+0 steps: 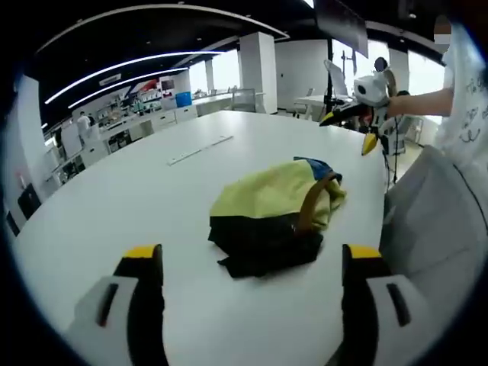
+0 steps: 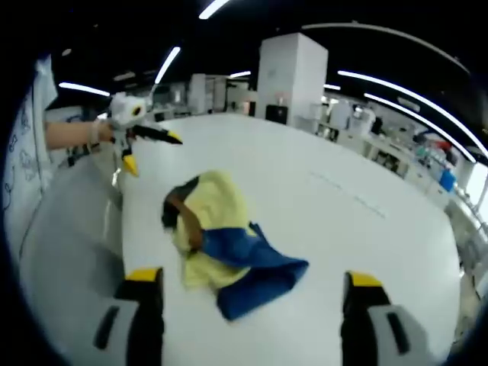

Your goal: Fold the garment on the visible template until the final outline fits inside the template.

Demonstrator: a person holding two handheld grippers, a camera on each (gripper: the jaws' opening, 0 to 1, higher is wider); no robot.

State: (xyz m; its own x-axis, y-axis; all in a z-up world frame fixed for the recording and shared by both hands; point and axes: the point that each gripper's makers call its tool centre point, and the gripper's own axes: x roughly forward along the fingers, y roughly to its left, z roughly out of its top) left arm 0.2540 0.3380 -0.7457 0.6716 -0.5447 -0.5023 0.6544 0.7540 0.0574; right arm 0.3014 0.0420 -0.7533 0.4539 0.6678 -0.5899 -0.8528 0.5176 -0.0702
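I see a large white table (image 1: 114,198) with a rounded edge, its top smooth and glossy under the ceiling lights. A crumpled garment (image 1: 274,217) in yellow, black and blue lies directly on it, bunched into a loose heap near the table's right edge. Farther off, toward the left, a thin pale strip (image 1: 200,149) lies flat on the surface, well apart from the garment.

Yellow, blue and black garment (image 1: 274,217) on white table (image 1: 114,206); yellow-tipped black gripper (image 1: 252,263) jaws.
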